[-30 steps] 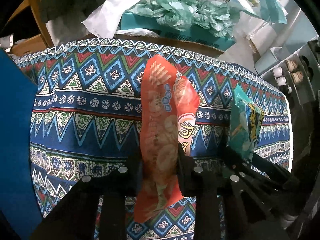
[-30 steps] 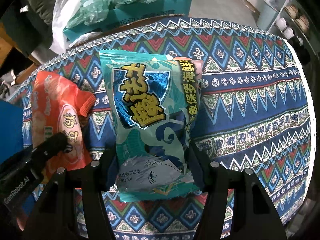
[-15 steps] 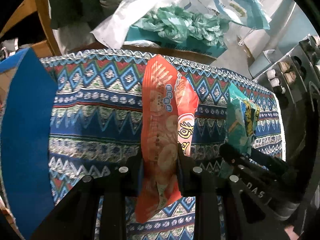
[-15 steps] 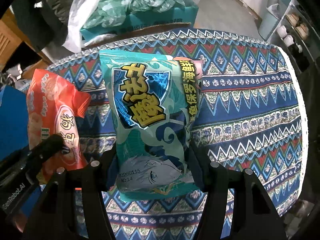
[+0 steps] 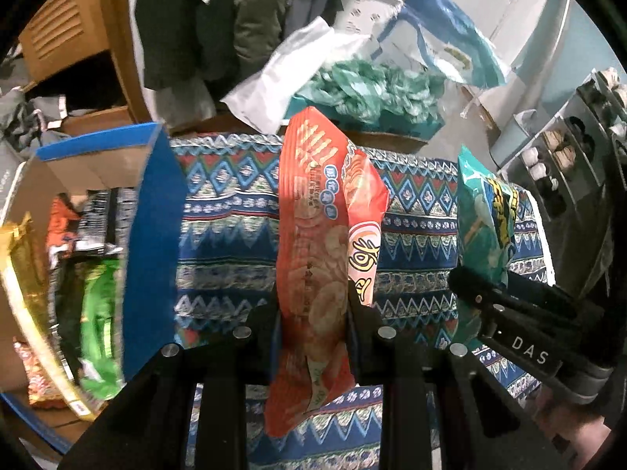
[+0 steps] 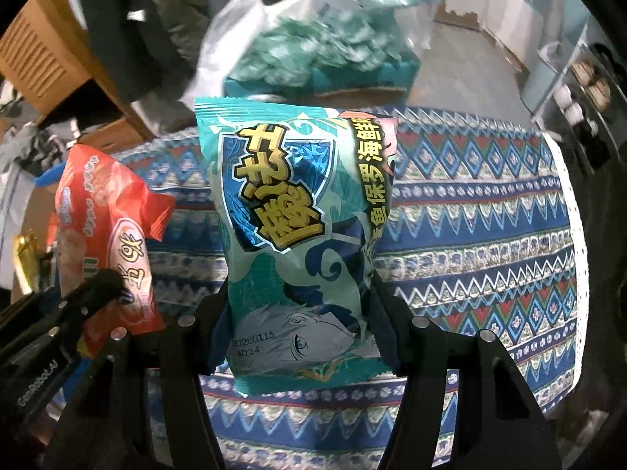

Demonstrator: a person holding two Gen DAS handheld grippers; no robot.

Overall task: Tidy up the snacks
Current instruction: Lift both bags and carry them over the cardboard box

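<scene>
Both grippers rose from the patterned tablecloth, which shrank in frame. An open blue-rimmed cardboard box of snack packets came into view at left.

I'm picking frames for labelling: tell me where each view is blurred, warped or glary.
Left wrist view: motion smear on the blue-edged box and its packets, fisheye bending of the patterned cloth, orange bag sharp. Right wrist view: blurred clutter beyond the table, teal bag crisp with slight sheen, dark corners.
</scene>
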